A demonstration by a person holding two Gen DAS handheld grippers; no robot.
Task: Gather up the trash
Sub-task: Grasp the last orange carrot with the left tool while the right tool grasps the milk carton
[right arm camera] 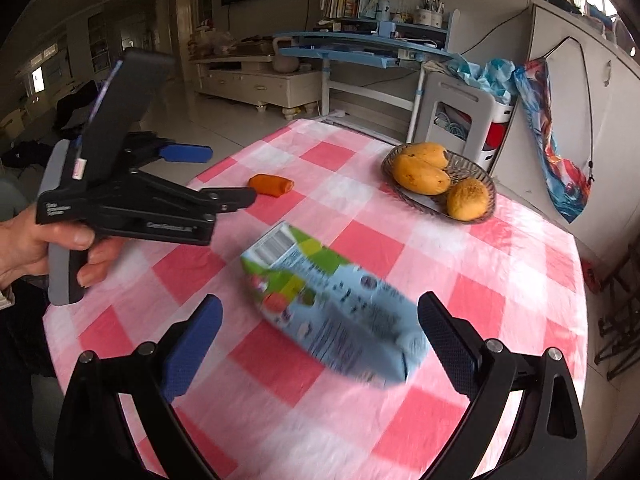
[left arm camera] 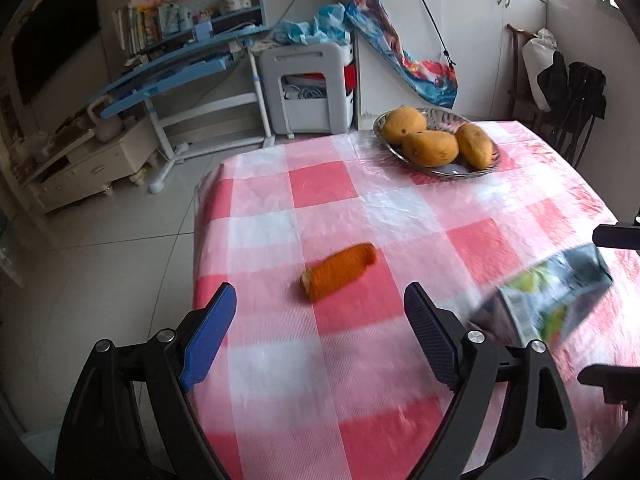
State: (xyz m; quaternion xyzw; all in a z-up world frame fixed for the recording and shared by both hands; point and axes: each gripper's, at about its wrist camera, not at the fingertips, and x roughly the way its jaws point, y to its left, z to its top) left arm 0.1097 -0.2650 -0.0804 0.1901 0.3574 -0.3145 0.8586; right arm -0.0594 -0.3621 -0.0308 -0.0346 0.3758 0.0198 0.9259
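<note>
An orange carrot stub (left arm camera: 339, 271) lies on the pink-and-white checked tablecloth (left arm camera: 360, 360), just ahead of my open, empty left gripper (left arm camera: 320, 312). It also shows far off in the right wrist view (right arm camera: 271, 185). A crumpled blue-and-green drink carton (right arm camera: 332, 312) lies on its side, blurred, between the open fingers of my right gripper (right arm camera: 320, 332). The carton shows at the right edge of the left wrist view (left arm camera: 548, 300). The left gripper (right arm camera: 224, 176) appears hand-held at the left of the right wrist view.
A metal bowl (left arm camera: 438, 170) with three mangoes (left arm camera: 430, 147) stands at the table's far side, also in the right wrist view (right arm camera: 476, 172). The table's left edge (left arm camera: 196, 248) drops to a tiled floor. A blue desk, white stool and cabinets stand beyond.
</note>
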